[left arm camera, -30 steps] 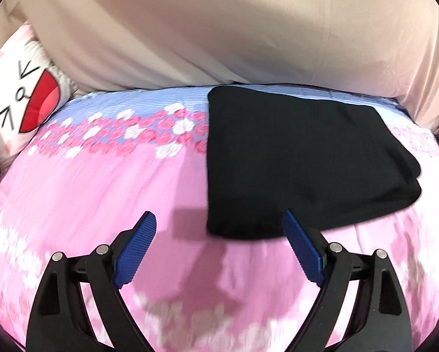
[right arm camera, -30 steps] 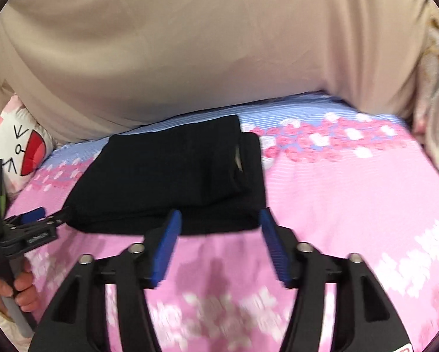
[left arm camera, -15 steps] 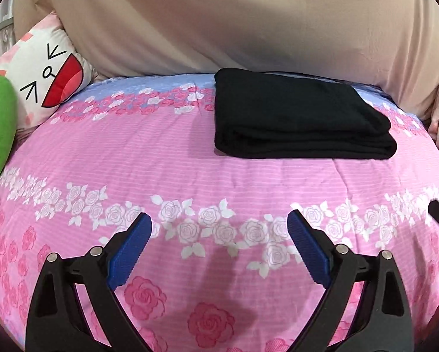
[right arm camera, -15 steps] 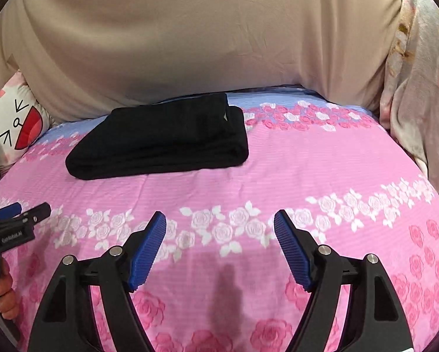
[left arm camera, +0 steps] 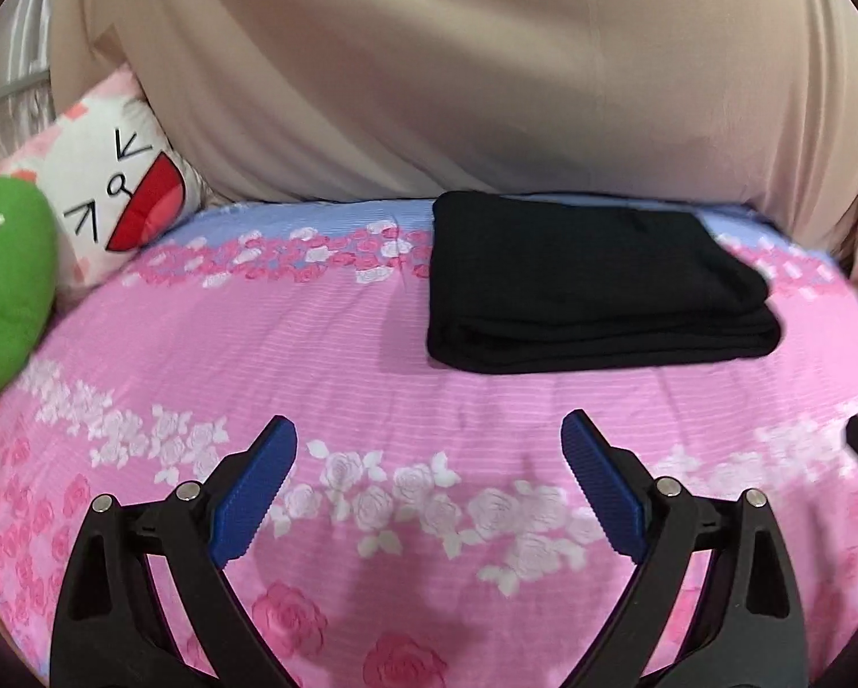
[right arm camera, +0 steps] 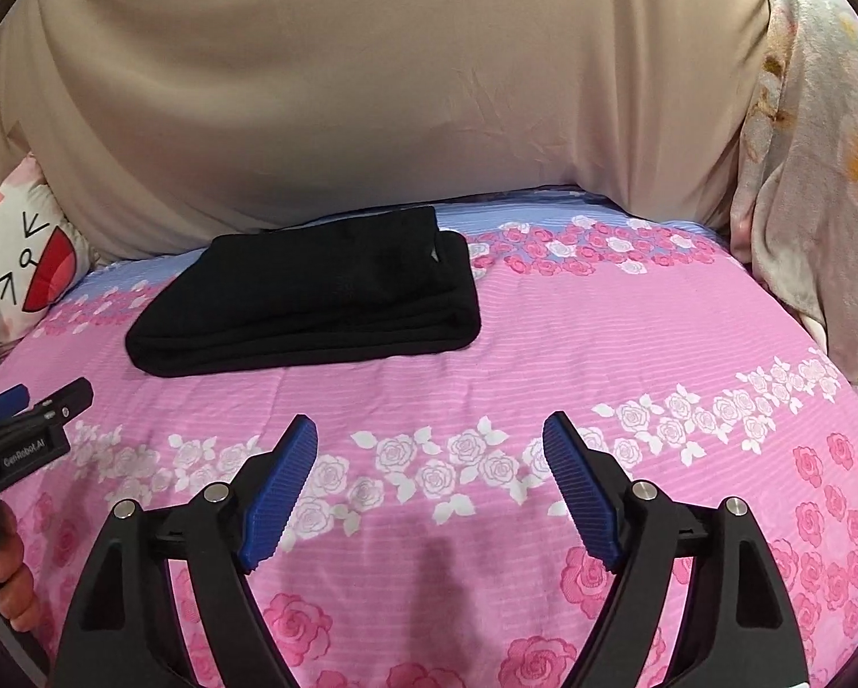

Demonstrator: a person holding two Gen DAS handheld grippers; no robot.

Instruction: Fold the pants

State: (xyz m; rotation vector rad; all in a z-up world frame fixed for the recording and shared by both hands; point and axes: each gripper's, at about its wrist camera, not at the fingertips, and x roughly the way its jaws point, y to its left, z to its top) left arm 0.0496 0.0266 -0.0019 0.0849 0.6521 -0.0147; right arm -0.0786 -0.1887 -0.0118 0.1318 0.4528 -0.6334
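A wide beige cloth (right arm camera: 371, 86) hangs across the far side of the scene, and below it a bed sheet (right arm camera: 572, 344) fills the rest — pink with bands of white and deep pink roses, turning pale blue along the far edge. At the far right a pale flowered blanket (right arm camera: 813, 183) is bunched against the beige cloth. The black pants (right arm camera: 314, 304) lie folded into a thick flat rectangle on the far part of the sheet, just in front of the cloth, with the stacked layers showing along the near edge; in the left wrist view the same bundle (left arm camera: 589, 286) sits right of centre. At the far left a white pillow with a drawn cartoon face and red mouth (left arm camera: 119, 200) leans against the cloth, and a green cushion (left arm camera: 4, 286) sits just beside it at the left edge. The right gripper (right arm camera: 429, 436) hovers over the near rose band, well apart from the pants; its blue ribbed fingers have just been spreading and stand wide with only sheet between them. The left gripper (left arm camera: 429, 436) also stands wide and empty over the near sheet, and a hand (right arm camera: 4, 573) grips its handle at the left edge of the right wrist view.
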